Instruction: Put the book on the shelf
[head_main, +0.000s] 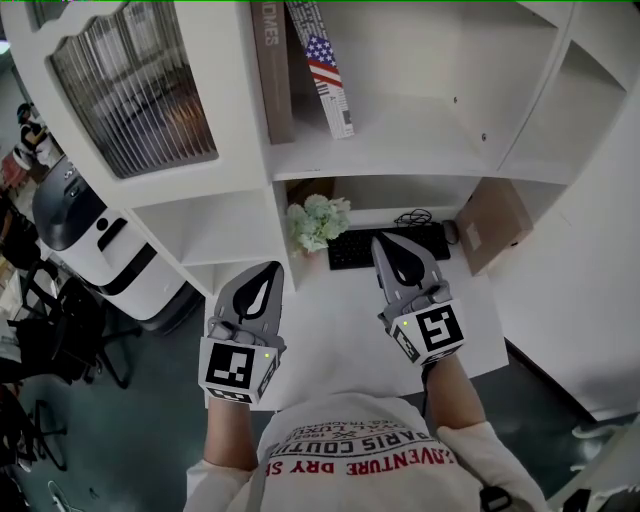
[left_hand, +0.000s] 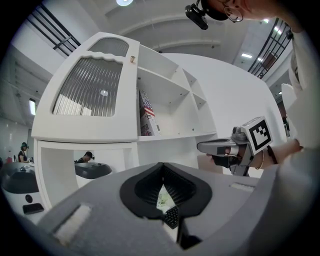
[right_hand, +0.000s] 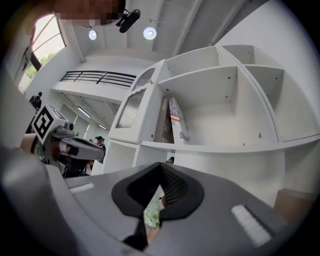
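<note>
A book with a flag on its spine (head_main: 330, 72) leans against a brown book (head_main: 272, 70) at the left end of a white shelf (head_main: 400, 140). The same flag book (right_hand: 177, 119) shows in the right gripper view and in the left gripper view (left_hand: 148, 119). My left gripper (head_main: 266, 272) is held low over the desk, below the shelf, with its jaws shut and nothing in them. To its right, my right gripper (head_main: 384, 243) hangs over the keyboard, also shut and empty. Both are well below the books.
On the white desk (head_main: 330, 345) lie a black keyboard (head_main: 352, 247), a mouse (head_main: 451, 232), a pale flower bunch (head_main: 318, 220) and a brown package (head_main: 495, 225). A ribbed glass cabinet door (head_main: 130, 85) is at the upper left. A white machine (head_main: 85, 215) stands on the floor at left.
</note>
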